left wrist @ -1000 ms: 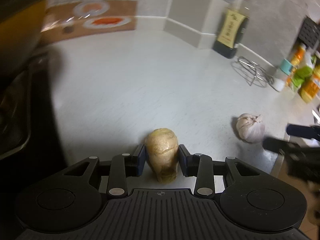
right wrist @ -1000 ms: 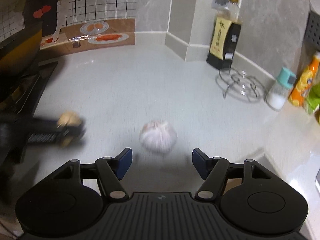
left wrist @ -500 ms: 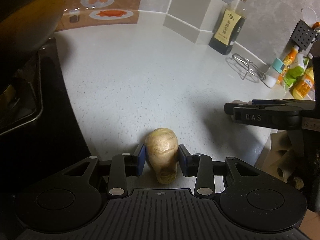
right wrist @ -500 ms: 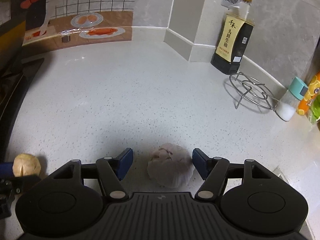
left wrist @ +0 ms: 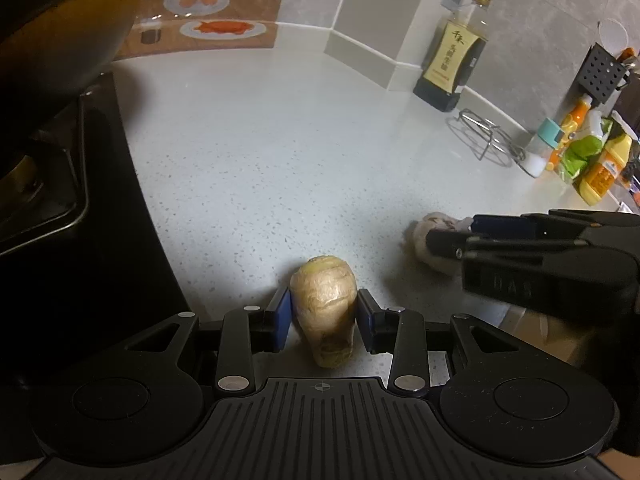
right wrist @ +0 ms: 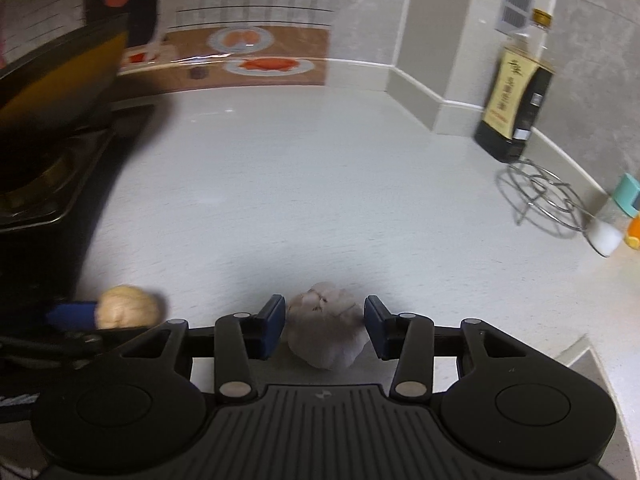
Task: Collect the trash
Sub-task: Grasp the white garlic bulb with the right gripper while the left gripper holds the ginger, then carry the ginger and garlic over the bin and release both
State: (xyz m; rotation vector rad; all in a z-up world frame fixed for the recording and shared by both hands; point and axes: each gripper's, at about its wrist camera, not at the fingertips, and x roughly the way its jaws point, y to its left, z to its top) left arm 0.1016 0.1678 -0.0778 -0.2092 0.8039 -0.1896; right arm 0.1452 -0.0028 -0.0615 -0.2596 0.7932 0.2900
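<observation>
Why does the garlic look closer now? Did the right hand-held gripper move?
Yes. The right hand-held gripper came forward over the counter; the garlic now sits between its closing jaws, and the dark bottle has slid right.

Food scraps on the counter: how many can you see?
2. A tan root piece sits between the left gripper's pads; a pale garlic bulb sits between the closing right gripper.
</observation>
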